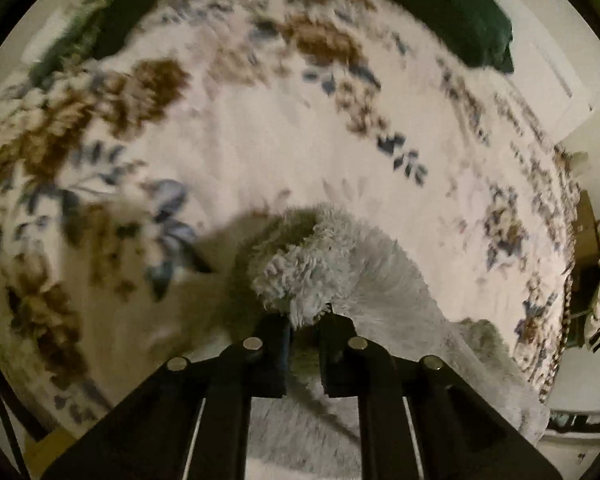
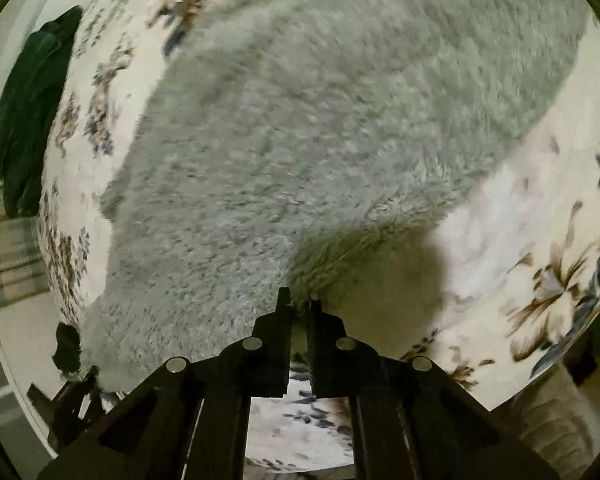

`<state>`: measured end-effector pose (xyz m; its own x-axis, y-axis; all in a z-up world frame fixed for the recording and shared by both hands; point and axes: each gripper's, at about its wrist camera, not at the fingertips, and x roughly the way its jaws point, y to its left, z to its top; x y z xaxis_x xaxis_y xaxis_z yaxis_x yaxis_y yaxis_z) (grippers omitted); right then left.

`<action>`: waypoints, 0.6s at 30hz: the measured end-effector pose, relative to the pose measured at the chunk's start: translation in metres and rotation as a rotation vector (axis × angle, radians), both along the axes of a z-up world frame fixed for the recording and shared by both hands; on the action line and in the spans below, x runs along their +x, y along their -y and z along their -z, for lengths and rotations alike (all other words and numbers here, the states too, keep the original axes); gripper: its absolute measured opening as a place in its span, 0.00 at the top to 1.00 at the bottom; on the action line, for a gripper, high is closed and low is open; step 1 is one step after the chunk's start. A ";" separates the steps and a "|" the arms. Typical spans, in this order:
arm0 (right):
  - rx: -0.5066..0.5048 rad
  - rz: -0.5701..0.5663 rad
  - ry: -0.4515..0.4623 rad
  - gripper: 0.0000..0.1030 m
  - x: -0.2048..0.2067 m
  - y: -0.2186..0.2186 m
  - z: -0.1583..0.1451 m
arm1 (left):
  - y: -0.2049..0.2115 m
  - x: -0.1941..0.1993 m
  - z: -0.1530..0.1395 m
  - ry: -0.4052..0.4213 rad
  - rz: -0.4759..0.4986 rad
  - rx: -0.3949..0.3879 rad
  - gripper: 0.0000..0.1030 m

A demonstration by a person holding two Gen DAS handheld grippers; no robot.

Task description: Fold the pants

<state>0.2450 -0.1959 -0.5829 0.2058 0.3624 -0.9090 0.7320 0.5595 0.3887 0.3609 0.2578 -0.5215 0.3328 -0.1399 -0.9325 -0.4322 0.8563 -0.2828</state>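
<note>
Fleece pants (image 1: 340,264), pale grey and shaggy, lie spread on a floral bedspread (image 1: 259,140). Left gripper (image 1: 304,320): jaws drawn close, pinching a bunched fold of the pants fabric, which rises in a tuft just ahead of the fingertips. Right gripper (image 2: 300,304): jaws nearly together, nipping the near edge of the pants (image 2: 320,120), whose broad grey panel fills most of the right wrist view over the bedspread (image 2: 540,240). Dark green cloth (image 1: 460,8) lies at the bed's far edge.
</note>
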 end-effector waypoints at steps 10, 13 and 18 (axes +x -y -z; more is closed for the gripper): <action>-0.034 -0.124 0.018 0.94 0.004 0.026 -0.036 | -0.031 -0.084 -0.002 -0.075 -0.105 -0.021 0.92; -0.033 -0.140 -0.017 0.94 0.000 0.026 -0.019 | -0.033 -0.097 0.025 -0.118 -0.114 -0.017 0.90; -0.007 -0.251 -0.127 0.80 0.008 0.019 0.013 | -0.030 -0.106 0.059 -0.233 -0.094 -0.025 0.52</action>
